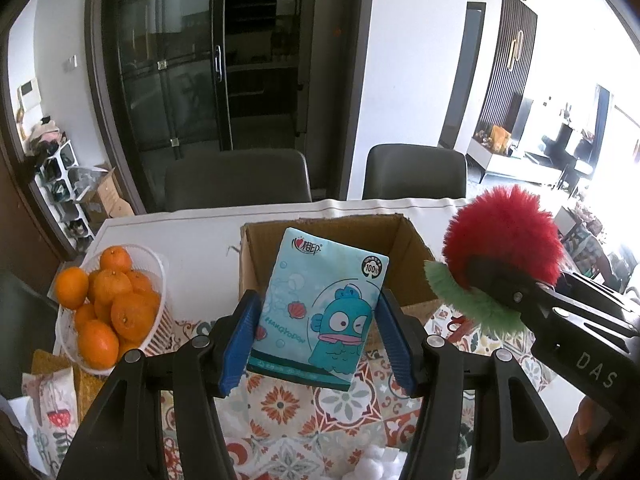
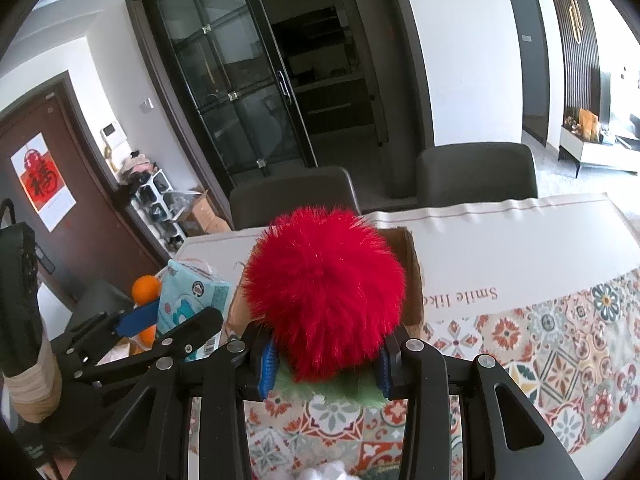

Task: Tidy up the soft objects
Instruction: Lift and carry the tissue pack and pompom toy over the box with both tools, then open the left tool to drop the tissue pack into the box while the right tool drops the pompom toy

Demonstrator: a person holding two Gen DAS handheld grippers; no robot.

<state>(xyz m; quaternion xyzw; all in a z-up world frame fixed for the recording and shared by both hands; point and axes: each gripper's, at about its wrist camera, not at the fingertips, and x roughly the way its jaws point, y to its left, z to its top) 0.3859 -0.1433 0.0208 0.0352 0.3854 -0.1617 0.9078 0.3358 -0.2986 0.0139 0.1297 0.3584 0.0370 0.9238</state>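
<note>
My left gripper is shut on a light blue tissue pack printed with a cartoon fish, held upright above the patterned tablecloth in front of an open cardboard box. The blue pads press on both sides of the pack. My right gripper is shut on a fluffy red pompom with a green fringe at its base. In the left wrist view that red pompom hangs to the right of the box. The tissue pack shows at the left of the right wrist view.
A white basket of oranges stands left of the box. White fluffy items lie on the tablecloth below the grippers. Two dark chairs stand behind the table. A patterned packet lies at the near left.
</note>
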